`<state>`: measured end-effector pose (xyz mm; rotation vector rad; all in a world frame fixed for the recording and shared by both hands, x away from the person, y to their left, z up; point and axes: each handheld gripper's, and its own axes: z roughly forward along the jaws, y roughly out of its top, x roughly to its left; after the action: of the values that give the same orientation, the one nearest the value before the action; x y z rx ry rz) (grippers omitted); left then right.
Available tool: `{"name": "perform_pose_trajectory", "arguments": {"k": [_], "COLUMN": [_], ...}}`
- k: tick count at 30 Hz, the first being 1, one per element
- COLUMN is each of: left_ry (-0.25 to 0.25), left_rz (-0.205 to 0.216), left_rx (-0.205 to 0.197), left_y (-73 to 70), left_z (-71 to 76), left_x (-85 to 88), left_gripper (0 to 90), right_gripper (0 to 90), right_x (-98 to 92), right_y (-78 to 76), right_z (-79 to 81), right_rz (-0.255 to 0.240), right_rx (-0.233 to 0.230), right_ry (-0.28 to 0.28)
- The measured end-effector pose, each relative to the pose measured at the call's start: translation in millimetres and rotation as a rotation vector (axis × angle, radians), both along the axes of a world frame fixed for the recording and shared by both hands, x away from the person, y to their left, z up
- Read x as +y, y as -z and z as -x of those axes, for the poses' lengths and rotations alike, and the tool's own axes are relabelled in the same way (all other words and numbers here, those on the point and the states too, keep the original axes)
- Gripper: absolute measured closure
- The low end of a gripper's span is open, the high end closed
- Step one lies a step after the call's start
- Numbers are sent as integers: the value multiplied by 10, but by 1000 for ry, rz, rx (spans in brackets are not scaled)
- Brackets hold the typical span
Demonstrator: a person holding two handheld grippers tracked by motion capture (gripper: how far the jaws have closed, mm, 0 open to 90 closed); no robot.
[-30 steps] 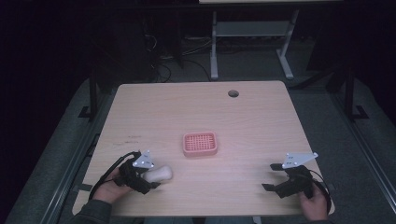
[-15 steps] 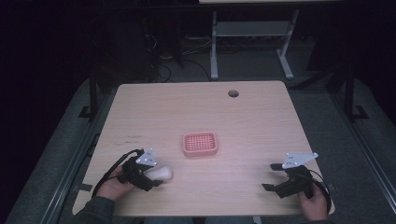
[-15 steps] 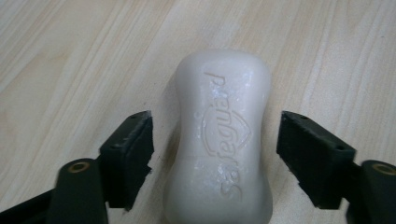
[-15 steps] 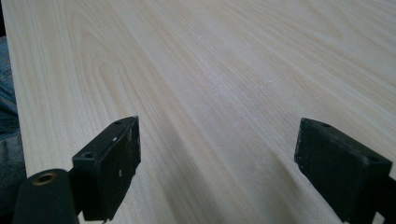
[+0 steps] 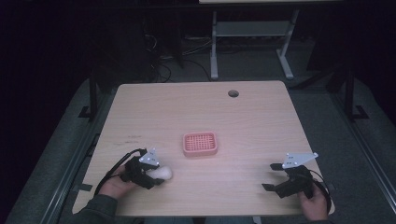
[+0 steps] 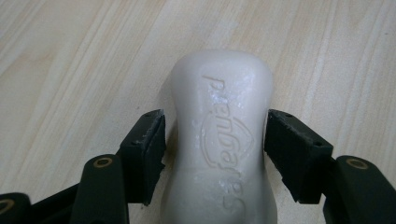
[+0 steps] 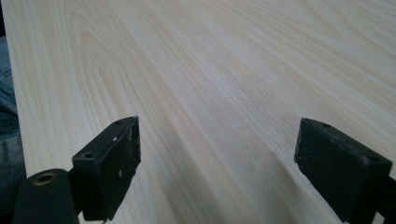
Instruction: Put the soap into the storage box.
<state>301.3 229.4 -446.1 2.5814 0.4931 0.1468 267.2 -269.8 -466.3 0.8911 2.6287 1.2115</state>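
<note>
A white bar of soap [image 6: 223, 88] with raised lettering lies flat on the wooden table [image 5: 196, 112], near its front left. My left gripper [image 6: 217, 122] straddles the bar's narrow waist, and its jaws have just been closing. The right pad [image 6: 292, 149] sits against the soap's side, while the left pad [image 6: 149, 144] is a thin shadowed sliver away from it. In the high view the soap [image 5: 164, 173] pokes out rightward from the left gripper [image 5: 157, 175]. My right gripper [image 5: 271, 176] rests near the front right, open with bare wood between its jaws [image 7: 217, 126].
A pink slotted soap dish [image 5: 200, 144] stands at the table's middle, up and to the right of the soap. A round cable hole [image 5: 233, 93] is near the far edge. A metal frame [image 5: 252, 42] stands on the dark floor beyond.
The left hand has settled slightly around the soap, which stays in place. The right hand and its gripper have not moved.
</note>
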Motion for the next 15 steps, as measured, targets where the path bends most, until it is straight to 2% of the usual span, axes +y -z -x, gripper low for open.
{"name": "perform_pose_trajectory", "arguments": {"k": [2,7,15], "left_ry": [2,10,11], "left_rz": [-3,1,0], "left_rx": [13,14,15], "left_y": [16,19,18], "left_z": [-7,-5,-7], "left_x": [-6,-10,-10], "left_gripper": [411,454,463], "right_gripper": [141,142,142], "right_x": [0,-1,-1], "right_y": [-2,-3,-2], "right_z": [0,1,0], "right_rz": [-1,-1,-1], "right_rx": [0,0,-1], "right_ry": [0,2,1]}}
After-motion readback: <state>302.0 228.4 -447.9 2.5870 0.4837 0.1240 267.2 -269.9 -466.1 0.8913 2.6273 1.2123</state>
